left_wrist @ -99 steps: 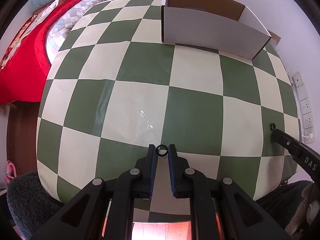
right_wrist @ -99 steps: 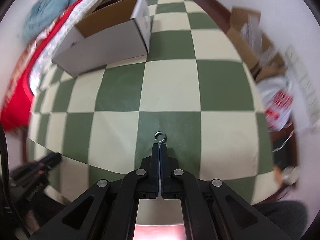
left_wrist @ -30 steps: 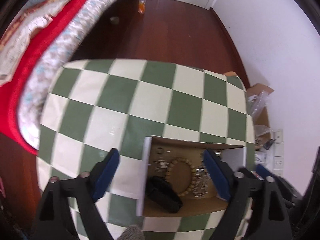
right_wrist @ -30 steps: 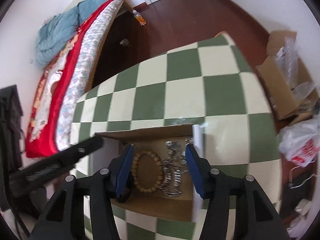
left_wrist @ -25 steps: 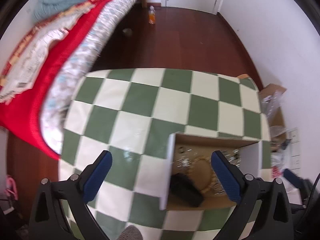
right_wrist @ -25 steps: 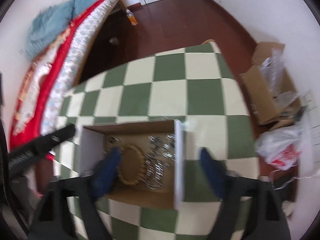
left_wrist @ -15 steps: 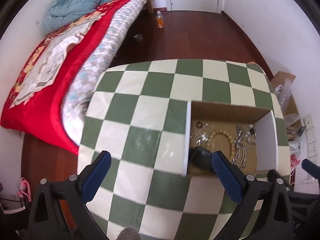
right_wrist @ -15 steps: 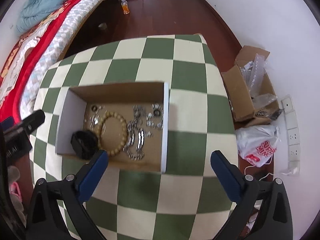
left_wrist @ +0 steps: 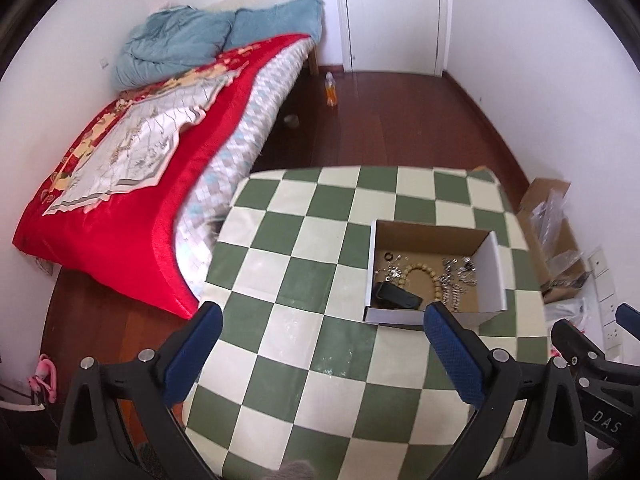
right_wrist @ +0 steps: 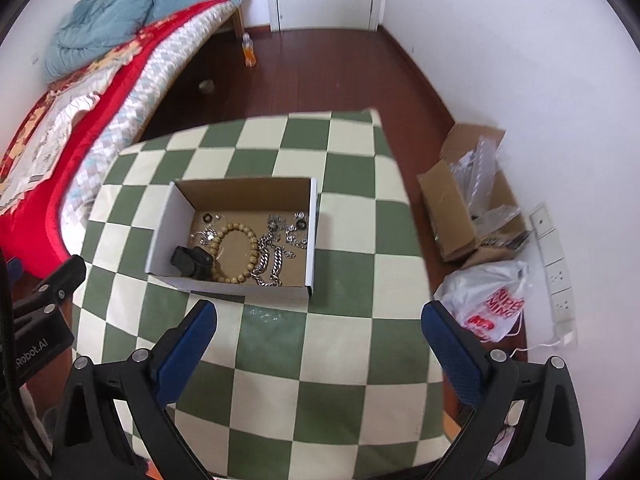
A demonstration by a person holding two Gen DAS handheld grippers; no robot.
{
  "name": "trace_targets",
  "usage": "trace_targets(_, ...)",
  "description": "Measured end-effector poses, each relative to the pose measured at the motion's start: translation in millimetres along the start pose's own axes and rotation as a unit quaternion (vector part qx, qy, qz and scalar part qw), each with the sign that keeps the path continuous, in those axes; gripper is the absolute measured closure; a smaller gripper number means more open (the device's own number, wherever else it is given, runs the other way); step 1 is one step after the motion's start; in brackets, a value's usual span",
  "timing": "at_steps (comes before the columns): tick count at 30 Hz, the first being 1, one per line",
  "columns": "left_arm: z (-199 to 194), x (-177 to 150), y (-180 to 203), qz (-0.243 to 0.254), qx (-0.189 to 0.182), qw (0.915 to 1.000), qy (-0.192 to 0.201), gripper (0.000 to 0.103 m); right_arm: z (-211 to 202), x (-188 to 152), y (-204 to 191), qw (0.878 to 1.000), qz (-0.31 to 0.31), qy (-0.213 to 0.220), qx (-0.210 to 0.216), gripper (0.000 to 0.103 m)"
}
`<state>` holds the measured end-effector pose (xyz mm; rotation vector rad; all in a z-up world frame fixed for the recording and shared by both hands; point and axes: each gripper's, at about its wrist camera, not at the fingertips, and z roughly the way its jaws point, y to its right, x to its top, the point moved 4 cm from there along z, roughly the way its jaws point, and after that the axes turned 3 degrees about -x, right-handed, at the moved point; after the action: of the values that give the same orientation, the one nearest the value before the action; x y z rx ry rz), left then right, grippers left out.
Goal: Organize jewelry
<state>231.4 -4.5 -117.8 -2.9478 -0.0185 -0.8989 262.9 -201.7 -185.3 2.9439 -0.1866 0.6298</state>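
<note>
A white cardboard box [right_wrist: 168, 224] with a brown inside stands on the green-and-cream checkered table [right_wrist: 340, 360]. It holds a wooden bead bracelet [right_wrist: 251, 249], silver chains [right_wrist: 271, 261], small rings [right_wrist: 207, 217] and a black object [right_wrist: 191, 261]. The box also shows in the left wrist view [left_wrist: 490, 272]. My right gripper [right_wrist: 318, 322] is wide open and empty, high above the table in front of the box. My left gripper [left_wrist: 322, 330] is wide open and empty, high above the table left of the box.
A bed with a red cover [left_wrist: 132, 216] and blue quilt [left_wrist: 208, 36] lies left of the table. An open carton [right_wrist: 460, 204] and a white plastic bag [right_wrist: 492, 300] sit on the wooden floor at the right wall. An orange bottle [right_wrist: 249, 50] stands by the door.
Both grippers released their small rings over the box, opened wide and rose back high above the table. The box now looks smaller and farther away.
</note>
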Motion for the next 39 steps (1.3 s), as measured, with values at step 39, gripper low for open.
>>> trace_targets(39, -143.2, 2.4, -6.9, -0.011, -0.041, 0.9971, 0.063, 0.000, -217.6, -22.5, 22.2, 0.991, 0.005, 0.132, -0.003, 0.000)
